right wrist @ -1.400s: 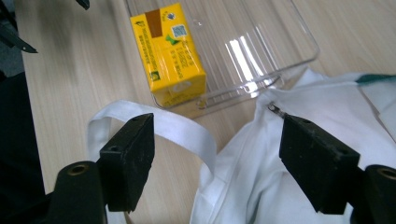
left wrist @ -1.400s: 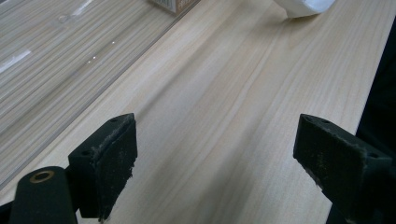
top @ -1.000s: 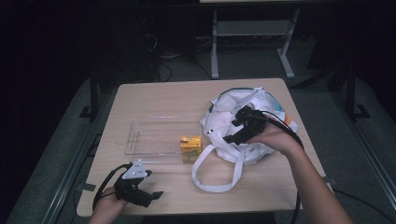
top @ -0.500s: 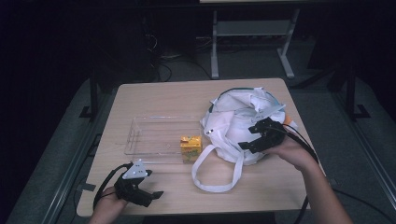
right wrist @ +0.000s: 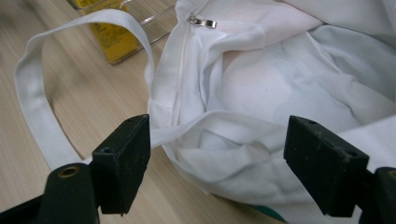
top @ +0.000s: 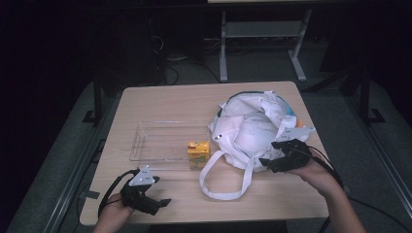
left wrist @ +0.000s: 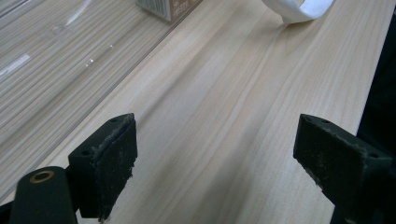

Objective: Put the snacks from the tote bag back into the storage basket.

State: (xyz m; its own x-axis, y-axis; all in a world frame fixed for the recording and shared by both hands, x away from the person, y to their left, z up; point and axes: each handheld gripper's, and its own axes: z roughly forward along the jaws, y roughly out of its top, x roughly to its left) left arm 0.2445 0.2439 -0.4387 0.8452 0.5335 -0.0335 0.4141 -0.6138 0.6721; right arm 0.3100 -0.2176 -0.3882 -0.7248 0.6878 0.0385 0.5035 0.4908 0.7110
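A white cloth bag point(top: 255, 128) lies crumpled on the right half of the table, its strap point(top: 226, 179) looping toward the front edge. My right gripper point(top: 270, 162) is open at the bag's front right side; in the right gripper view the bag point(right wrist: 261, 88) fills the space just beyond the jaws and nothing is between them. A small yellow carton point(top: 198, 154) stands in the right front corner of a clear tray point(top: 160, 141). My left gripper point(top: 163, 203) rests open near the front left edge, over bare wood point(left wrist: 219, 121).
The tray's clear wall point(left wrist: 56, 70) lies left of the left jaws. A zipper pull point(right wrist: 203, 22) hangs on the bag's opening. The wooden table point(top: 165, 104) is bare at the back left. Metal stand legs point(top: 223, 53) rise behind the table.
My right gripper has drawn back from on top of the bag toward the front right, coming down beside the bag. The left gripper has stayed put.
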